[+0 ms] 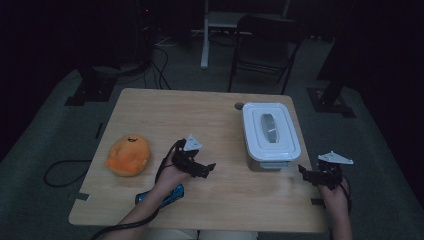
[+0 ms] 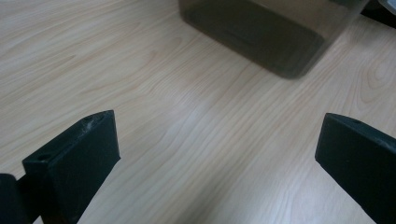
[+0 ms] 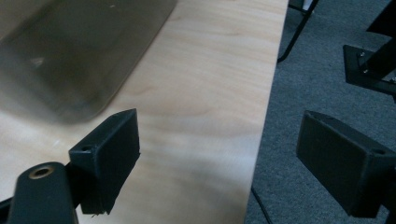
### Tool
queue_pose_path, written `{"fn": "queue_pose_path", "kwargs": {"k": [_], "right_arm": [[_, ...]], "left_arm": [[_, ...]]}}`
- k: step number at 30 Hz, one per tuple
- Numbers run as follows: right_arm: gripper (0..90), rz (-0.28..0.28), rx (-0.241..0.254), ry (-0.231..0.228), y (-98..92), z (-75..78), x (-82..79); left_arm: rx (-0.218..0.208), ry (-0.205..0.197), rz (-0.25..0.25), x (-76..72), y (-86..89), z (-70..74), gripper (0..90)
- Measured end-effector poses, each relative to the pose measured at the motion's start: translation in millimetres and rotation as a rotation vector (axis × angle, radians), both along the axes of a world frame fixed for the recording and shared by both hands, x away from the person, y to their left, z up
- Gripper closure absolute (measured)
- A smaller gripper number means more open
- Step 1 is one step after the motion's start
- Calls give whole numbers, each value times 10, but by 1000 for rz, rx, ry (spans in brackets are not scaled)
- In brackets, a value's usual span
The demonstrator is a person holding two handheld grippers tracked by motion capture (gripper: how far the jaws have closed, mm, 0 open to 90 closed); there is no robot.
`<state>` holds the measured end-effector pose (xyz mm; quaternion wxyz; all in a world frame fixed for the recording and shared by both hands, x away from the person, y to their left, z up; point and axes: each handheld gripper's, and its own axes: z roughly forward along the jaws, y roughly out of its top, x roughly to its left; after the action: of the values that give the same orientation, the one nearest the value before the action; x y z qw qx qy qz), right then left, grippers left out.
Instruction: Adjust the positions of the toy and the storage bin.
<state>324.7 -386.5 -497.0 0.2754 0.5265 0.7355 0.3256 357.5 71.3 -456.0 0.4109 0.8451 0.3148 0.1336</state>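
A white-lidded box [image 1: 271, 134] stands on the right half of the table [image 1: 210, 120], lid on, so its contents cannot be seen; its walls look smoky grey in the left gripper view [image 2: 261, 37]. No writing is readable on it. The left tongs [image 1: 202, 169] hover over the table's middle, near the box, jaws spread wide and empty. The right tongs [image 1: 306, 174] hang at the table's right edge, just beside the box's near corner, also wide open and empty. An orange plush [image 1: 128, 155] lies at the left. The table is pale wood grain; around it grey carpet, a folding chair [image 1: 265, 47], and a dark room.
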Motion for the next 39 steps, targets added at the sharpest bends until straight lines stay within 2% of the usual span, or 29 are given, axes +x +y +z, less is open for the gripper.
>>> {"fn": "queue_pose_path", "kwargs": {"k": [1, 3, 4, 6, 8, 13, 16, 18, 21, 23, 24, 28, 34, 39], "right_arm": [[131, -2, 2, 2, -5, 4, 77], [131, -17, 7, 3, -9, -9, 159], [131, -20, 12, 7, -12, -19, 203], [131, -31, 14, 6, -9, -40, 273], [131, -35, 19, 4, 1, -59, 356], [132, -30, 17, 3, 46, -44, 520], [133, -21, 22, -7, 71, -22, 575], [133, -13, 19, -9, 113, -6, 655], [133, -2, 15, -8, 161, -8, 736], [140, 2, 31, -13, 189, -12, 793], [151, -5, 35, -20, 196, -8, 815], [152, -16, 74, -36, 190, 28, 878], [153, -9, 96, -28, 193, 36, 941], [214, 31, 74, -32, 252, 44, 969]], "left_arm": [[-23, -5, 1, 57, -102, 0, 4], [-27, -3, 3, 126, -212, -12, 4], [-27, -3, 3, 126, -212, -12, 4], [3, -9, 5, 254, -387, -66, 4], [-4, -3, 11, 297, -437, -84, 4], [13, 25, 21, 549, -704, -220, 4], [28, 30, 28, 628, -767, -261, 4], [38, 37, 52, 742, -817, -297, 4], [41, 33, 63, 804, -835, -299, 4], [58, 36, 84, 922, -888, -294, 4], [54, 41, 87, 948, -899, -285, 4], [58, 43, 90, 1015, -945, -255, 4], [57, 57, 81, 1038, -966, -266, 4], [72, 54, 56, 1004, -999, -259, 4]]}}
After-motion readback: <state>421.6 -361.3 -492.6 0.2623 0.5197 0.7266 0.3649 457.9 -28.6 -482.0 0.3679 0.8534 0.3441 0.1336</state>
